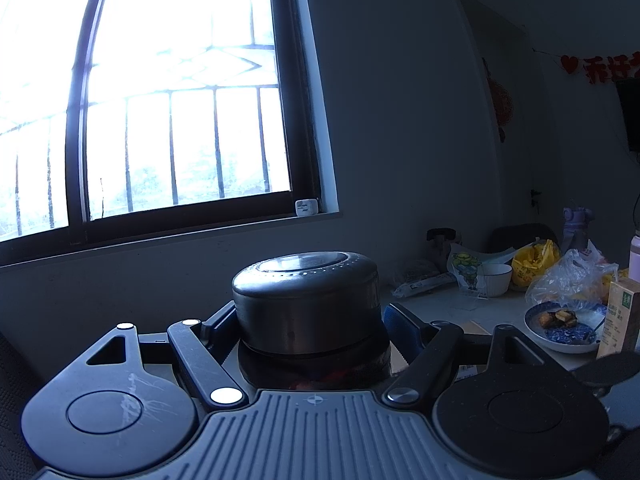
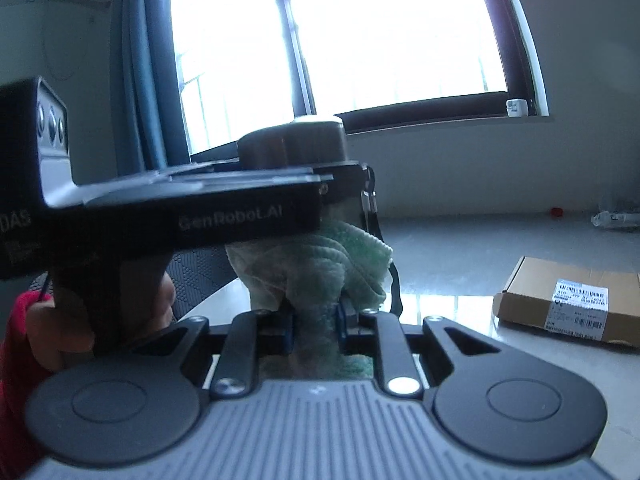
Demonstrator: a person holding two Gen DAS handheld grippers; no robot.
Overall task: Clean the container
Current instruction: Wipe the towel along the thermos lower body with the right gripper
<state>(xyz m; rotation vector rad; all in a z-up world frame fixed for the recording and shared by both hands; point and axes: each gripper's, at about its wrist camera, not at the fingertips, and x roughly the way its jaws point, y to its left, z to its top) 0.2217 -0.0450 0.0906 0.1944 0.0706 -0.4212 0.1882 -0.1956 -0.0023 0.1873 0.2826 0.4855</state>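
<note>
A dark metal cylindrical container with a round cap is held upright between the fingers of my left gripper, raised above the table. In the right wrist view its cap shows above the left gripper's black body, which crosses the frame. My right gripper is shut on a green cloth. The cloth sits just below the left gripper and beside the container's lower part, which is mostly hidden.
A pale table carries a cardboard box, a blue plate with food, a white bowl, plastic bags, a carton and bottles. A barred window is behind. A hand in a red sleeve is at left.
</note>
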